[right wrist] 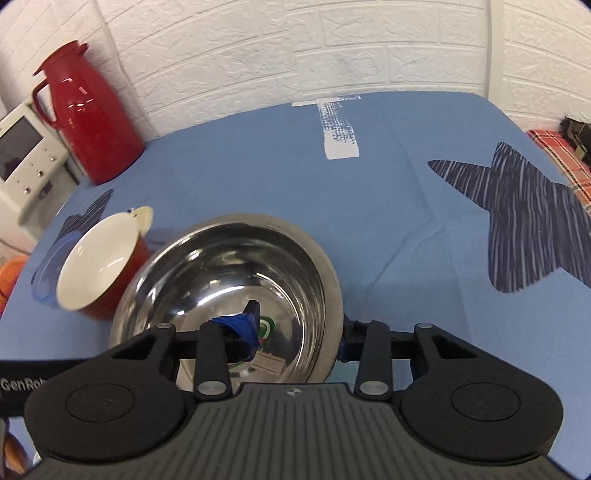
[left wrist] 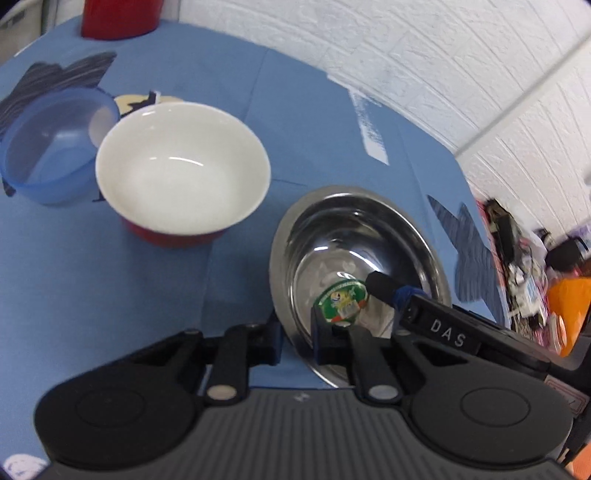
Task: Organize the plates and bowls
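A steel bowl [left wrist: 354, 236] [right wrist: 236, 266] with a green sticker [left wrist: 341, 299] on its bottom sits on the blue tablecloth [right wrist: 388, 206]. My left gripper [left wrist: 297, 339] is shut on its near-left rim, one finger inside and one outside. My right gripper [right wrist: 295, 336] stands open astride the bowl's right rim; its blue-taped finger [right wrist: 247, 325] [left wrist: 384, 286] is inside the bowl and the other finger is outside. A red bowl with a white inside [left wrist: 181, 170] [right wrist: 96, 266] stands just left of the steel bowl. A translucent blue plastic bowl [left wrist: 48, 147] [right wrist: 48, 273] lies tilted beyond the red bowl.
A red thermos jug [right wrist: 88, 110] [left wrist: 118, 18] stands at the table's back left by the white brick wall. A white appliance [right wrist: 22, 155] sits off the left edge. Clutter [left wrist: 517, 258] lies beyond the right edge. Bare cloth stretches behind and right of the steel bowl.
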{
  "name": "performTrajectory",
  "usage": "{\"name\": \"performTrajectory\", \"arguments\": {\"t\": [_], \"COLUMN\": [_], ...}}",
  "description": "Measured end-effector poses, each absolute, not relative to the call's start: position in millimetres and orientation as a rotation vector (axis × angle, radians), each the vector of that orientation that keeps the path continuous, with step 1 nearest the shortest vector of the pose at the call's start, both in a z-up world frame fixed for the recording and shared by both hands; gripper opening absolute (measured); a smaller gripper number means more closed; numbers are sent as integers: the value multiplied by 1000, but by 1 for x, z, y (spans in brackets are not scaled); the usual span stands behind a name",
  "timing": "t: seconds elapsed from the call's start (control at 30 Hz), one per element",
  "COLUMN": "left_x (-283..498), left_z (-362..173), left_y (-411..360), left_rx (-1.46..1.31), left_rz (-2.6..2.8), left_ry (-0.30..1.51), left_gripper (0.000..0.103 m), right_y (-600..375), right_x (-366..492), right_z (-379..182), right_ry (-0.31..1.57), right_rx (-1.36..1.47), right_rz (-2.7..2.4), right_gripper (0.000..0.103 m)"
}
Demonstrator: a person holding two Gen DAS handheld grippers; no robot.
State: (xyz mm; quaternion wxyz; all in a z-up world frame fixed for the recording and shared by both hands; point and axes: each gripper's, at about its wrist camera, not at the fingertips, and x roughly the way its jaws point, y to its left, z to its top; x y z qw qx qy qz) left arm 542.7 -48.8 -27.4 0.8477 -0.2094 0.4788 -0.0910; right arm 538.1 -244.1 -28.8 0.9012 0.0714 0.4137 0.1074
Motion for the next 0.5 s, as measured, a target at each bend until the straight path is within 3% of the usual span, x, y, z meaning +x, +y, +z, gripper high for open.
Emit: {"name": "performTrajectory", "arguments": {"t": [0.27, 0.5], "left_x": [436, 331], "left_z": [3, -9], "left_y": [-36, -10], "left_rx": [-314, -219], "left_rz": [-326, -475], "left_ry": [1024, 1088], "left_gripper": [11, 12], "right_y": [-229, -214], "right_x": [426, 312], "right_z": [-8, -19], "right_ry": [849, 896], "right_rx": [122, 148], "right_rz": [292, 334], "right_gripper": [30, 33]}}
